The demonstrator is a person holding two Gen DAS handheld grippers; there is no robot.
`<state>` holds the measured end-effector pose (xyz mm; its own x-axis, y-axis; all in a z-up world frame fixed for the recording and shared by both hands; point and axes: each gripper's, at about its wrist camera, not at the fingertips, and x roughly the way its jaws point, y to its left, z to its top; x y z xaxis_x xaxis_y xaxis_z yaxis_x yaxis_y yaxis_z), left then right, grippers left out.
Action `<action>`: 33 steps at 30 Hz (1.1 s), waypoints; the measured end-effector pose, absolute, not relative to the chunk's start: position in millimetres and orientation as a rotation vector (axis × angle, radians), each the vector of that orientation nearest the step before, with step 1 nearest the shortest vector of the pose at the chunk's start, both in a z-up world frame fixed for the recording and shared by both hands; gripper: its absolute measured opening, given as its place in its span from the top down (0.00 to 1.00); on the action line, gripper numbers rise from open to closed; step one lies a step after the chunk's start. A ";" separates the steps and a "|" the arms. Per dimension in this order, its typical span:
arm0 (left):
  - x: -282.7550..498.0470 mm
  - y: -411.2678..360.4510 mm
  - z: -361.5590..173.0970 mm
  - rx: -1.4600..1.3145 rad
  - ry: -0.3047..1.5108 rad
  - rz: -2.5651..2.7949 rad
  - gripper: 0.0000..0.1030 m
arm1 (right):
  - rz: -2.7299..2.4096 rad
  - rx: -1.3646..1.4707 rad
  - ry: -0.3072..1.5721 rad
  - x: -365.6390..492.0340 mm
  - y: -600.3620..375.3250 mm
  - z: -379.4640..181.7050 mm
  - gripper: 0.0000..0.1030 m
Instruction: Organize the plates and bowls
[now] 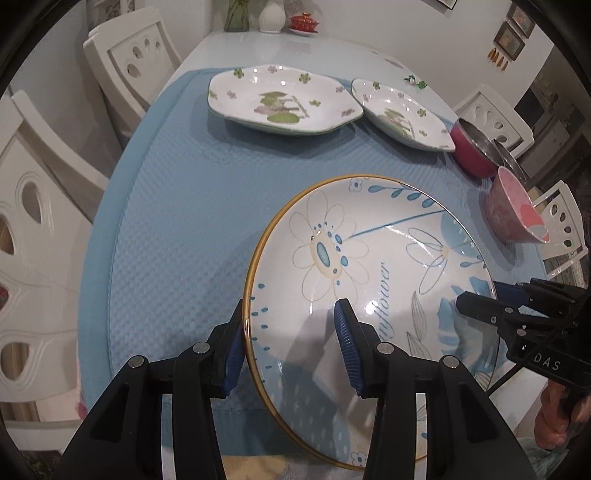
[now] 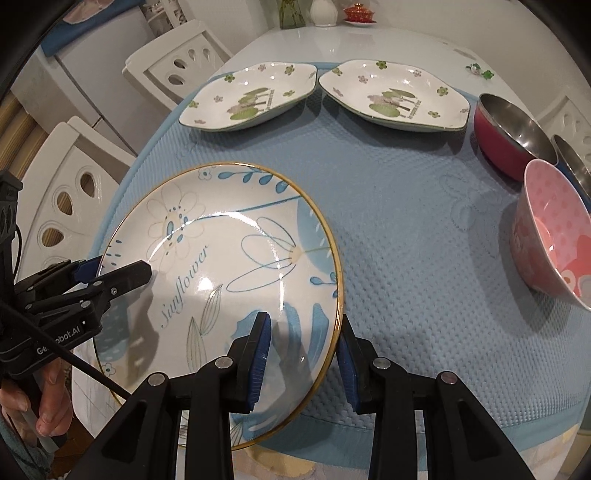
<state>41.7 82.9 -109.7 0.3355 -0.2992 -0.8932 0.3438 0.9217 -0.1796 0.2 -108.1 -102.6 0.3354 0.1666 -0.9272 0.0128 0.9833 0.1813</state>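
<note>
A round gold-rimmed sunflower plate point(image 1: 376, 266) point(image 2: 236, 266) is at the near edge of the blue mat. My left gripper point(image 1: 291, 339) straddles its left rim, one finger inside and one outside, jaws apart. My right gripper point(image 2: 303, 350) straddles its right rim the same way. Each gripper shows in the other's view, the right one point(image 1: 480, 306) and the left one point(image 2: 122, 273). Two green-flower plates point(image 2: 251, 96) point(image 2: 395, 96) sit side by side at the far end. A pink bowl point(image 2: 554, 236) and a red steel bowl point(image 2: 509, 129) stand at the right.
The blue mat point(image 2: 406, 240) covers a white table point(image 2: 332, 40). White chairs point(image 1: 125, 62) stand around it. A vase point(image 2: 323, 11), a green glass point(image 2: 291, 13) and a red lidded cup point(image 2: 358, 13) are at the far edge. A third steel bowl point(image 2: 576, 162) is behind the pink one.
</note>
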 end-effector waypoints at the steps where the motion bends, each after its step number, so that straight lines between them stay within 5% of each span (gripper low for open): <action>1: 41.0 83.7 -111.7 0.043 1.159 -0.419 0.60 | 0.098 0.168 1.233 1.1 -108.2 -104.5 0.67; 24: 48.0 87.4 -118.3 0.078 1.158 -0.383 0.59 | 0.119 0.142 1.259 5.6 -104.1 -107.6 0.67; 33: 65.1 114.3 -87.9 0.063 1.091 -0.313 0.58 | 0.096 0.180 1.144 14.4 -121.6 -65.7 0.67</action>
<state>65.1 114.3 -87.9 0.4225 -0.2187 -0.8796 0.2803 0.9544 -0.1027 14.4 -121.6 -65.7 0.4122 0.1679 -0.8955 0.0161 0.9814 0.1914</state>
